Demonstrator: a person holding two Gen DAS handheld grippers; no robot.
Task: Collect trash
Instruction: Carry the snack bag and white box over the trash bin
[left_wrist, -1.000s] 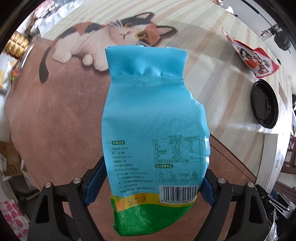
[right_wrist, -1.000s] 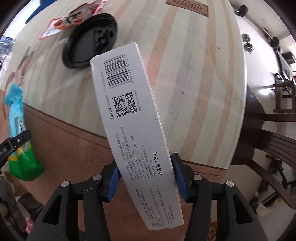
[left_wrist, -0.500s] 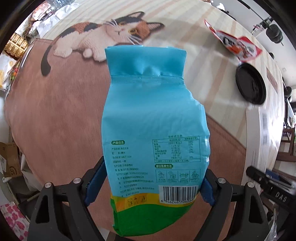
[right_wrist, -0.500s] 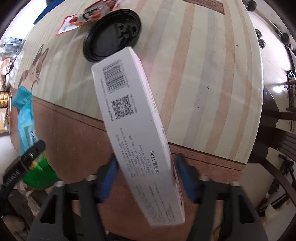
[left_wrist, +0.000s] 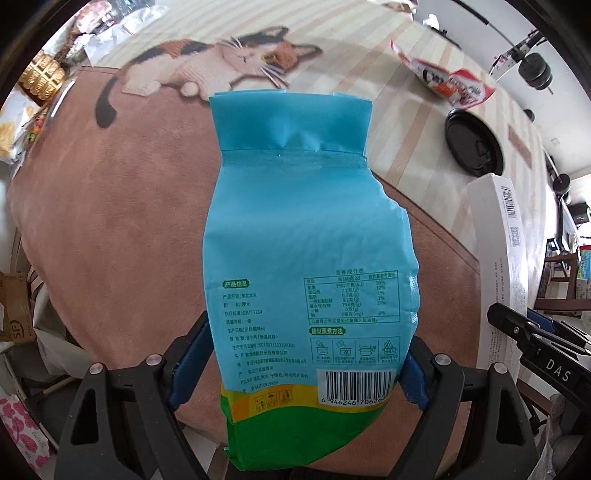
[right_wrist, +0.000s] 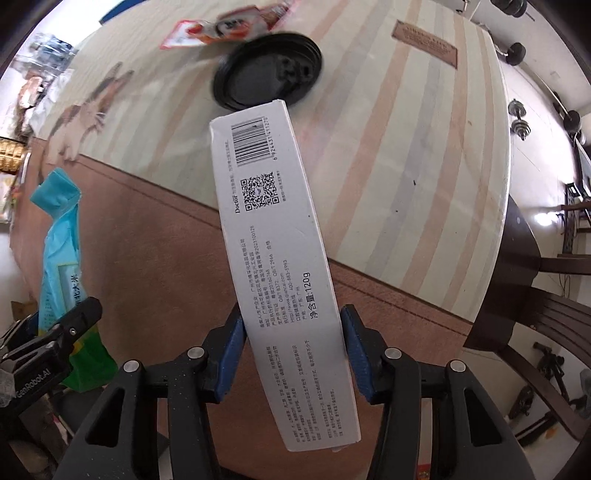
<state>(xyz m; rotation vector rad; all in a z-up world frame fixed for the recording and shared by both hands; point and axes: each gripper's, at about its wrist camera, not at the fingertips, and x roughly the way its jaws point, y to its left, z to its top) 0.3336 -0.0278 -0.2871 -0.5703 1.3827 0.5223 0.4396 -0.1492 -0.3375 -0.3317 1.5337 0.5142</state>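
My left gripper (left_wrist: 299, 365) is shut on a blue and green rice bag (left_wrist: 306, 258) and holds it upright above the table. My right gripper (right_wrist: 291, 343) is shut on a long white carton (right_wrist: 277, 240) with a barcode and a QR code. The carton (left_wrist: 498, 251) also shows at the right of the left wrist view, and the bag (right_wrist: 59, 258) at the left of the right wrist view. A red and white snack wrapper (left_wrist: 447, 81) and a black cup lid (left_wrist: 474, 144) lie on the table beyond.
The round table (right_wrist: 424, 184) has a striped cloth with a cat picture (left_wrist: 207, 70) and a brown border (left_wrist: 110, 221). Packets and gold-wrapped items (left_wrist: 40, 77) crowd the far left edge. A dark wooden chair (right_wrist: 535, 295) stands at the right.
Both grippers have drawn back from the table with their loads still held. The right gripper and carton have come into the left wrist view at the right. The carton stands straighter.
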